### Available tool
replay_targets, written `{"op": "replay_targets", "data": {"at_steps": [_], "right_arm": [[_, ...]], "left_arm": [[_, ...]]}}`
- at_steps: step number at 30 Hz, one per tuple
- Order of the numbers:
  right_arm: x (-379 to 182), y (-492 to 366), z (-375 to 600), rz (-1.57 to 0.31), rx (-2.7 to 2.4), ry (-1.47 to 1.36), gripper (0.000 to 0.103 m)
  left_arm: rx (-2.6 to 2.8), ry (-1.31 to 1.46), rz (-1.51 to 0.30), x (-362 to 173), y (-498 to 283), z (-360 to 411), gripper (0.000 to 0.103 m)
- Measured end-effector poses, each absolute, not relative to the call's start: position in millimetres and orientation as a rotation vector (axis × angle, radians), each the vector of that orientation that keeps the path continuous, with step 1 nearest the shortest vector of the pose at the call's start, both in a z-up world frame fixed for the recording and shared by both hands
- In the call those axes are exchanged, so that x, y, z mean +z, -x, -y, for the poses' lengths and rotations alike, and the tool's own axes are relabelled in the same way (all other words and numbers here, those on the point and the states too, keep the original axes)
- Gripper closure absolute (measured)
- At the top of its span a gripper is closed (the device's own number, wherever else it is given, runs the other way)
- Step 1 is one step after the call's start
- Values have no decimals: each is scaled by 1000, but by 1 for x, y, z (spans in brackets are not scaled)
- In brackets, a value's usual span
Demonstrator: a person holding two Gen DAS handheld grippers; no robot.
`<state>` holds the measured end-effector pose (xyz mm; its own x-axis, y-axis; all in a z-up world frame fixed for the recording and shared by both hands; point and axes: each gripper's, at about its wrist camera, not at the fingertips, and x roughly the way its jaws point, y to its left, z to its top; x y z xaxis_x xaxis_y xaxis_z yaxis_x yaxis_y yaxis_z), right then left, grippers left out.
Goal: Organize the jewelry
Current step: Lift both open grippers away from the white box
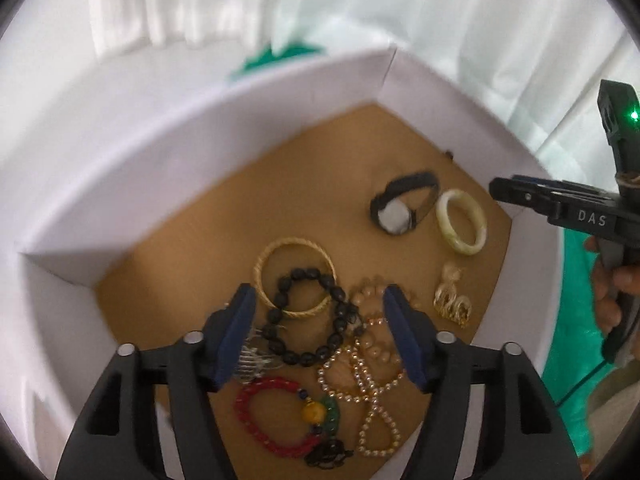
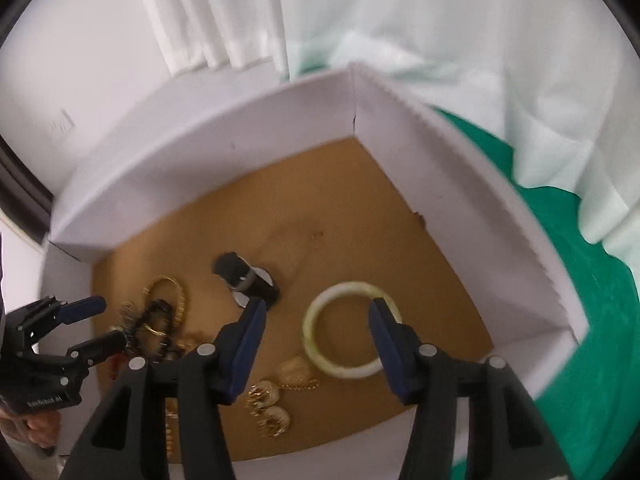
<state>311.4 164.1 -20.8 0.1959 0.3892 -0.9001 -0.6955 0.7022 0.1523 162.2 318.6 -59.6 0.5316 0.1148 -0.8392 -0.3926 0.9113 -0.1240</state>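
A white-walled box (image 1: 168, 152) with a brown floor holds the jewelry. My left gripper (image 1: 318, 298) is open above a black bead bracelet (image 1: 310, 314), a gold bangle (image 1: 294, 274) and a pearl necklace (image 1: 360, 376). A red bead bracelet (image 1: 276, 420) lies nearer. A black watch (image 1: 404, 206), a pale jade bangle (image 1: 462, 222) and gold earrings (image 1: 452, 300) lie to the right. My right gripper (image 2: 318, 308) is open and hovers over the jade bangle (image 2: 320, 344), with the watch (image 2: 250, 282) at its left fingertip and the earrings (image 2: 272, 408) below.
The box walls (image 2: 460, 184) rise on all sides. A green cloth (image 2: 592, 320) lies under the box, and white fabric (image 2: 440, 20) hangs behind. The right gripper shows at the right edge of the left wrist view (image 1: 496, 189), and the left gripper at the left of the right wrist view (image 2: 103, 322).
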Motion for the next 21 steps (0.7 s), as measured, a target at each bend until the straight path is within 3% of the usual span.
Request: {"op": "replay_targets", "data": {"at_steps": [2, 4, 9, 21], "right_arm": [[-8, -302, -154, -1098, 769, 293, 33], [3, -288, -148, -1063, 781, 278, 26], [14, -256, -147, -1021, 813, 312, 25], [29, -216, -146, -959, 832, 368, 25]], "left_arm": [[377, 260, -888, -42, -147, -306, 6], [450, 197, -809, -27, -134, -293, 1], [547, 171, -726, -5, -116, -276, 1], [654, 226, -746, 0, -94, -265, 1]]}}
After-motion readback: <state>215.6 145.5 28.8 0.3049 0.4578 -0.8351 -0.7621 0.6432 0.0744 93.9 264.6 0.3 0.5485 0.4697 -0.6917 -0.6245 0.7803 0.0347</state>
